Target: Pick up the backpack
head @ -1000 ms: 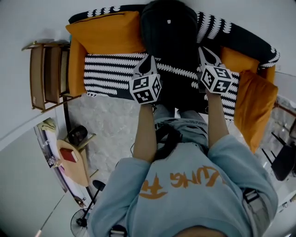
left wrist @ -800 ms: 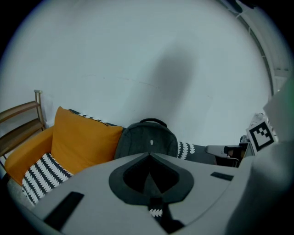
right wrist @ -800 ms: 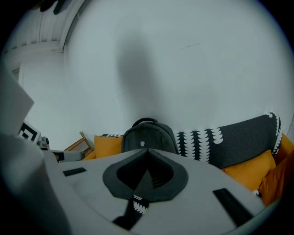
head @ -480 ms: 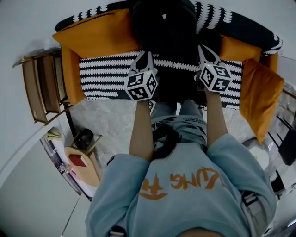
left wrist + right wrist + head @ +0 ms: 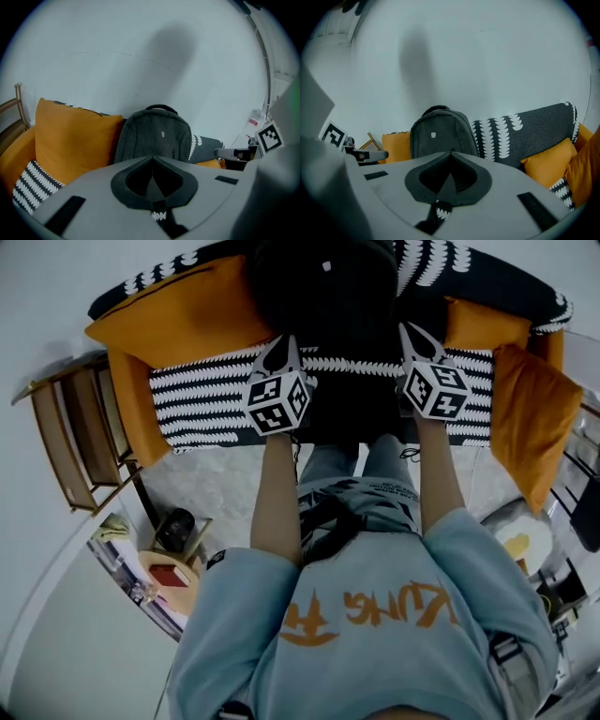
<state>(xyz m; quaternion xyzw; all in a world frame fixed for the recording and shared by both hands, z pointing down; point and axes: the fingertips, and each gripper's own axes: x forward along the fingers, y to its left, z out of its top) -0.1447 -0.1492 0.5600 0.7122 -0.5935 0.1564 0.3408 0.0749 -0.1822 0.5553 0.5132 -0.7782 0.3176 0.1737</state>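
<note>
A dark grey backpack (image 5: 323, 287) stands upright on the sofa seat against the backrest; it also shows in the left gripper view (image 5: 154, 136) and the right gripper view (image 5: 440, 131). My left gripper (image 5: 286, 341) is shut and empty, its tips over the seat just left of the backpack's base. My right gripper (image 5: 406, 329) is also shut with nothing in it, just right of the backpack. In both gripper views the closed tips (image 5: 152, 157) (image 5: 451, 152) point at the lower front of the pack, short of touching it.
The sofa (image 5: 216, 395) is black with white leaf stripes. Orange cushions lie at its left (image 5: 178, 310) and right (image 5: 534, 418). A wooden rack (image 5: 66, 437) stands left of it, and a small table with a cup and a red book (image 5: 169, 563) sits on the floor.
Both grippers have sunk and moved forward toward the sofa seat, either side of the backpack. Their jaws stayed shut.
</note>
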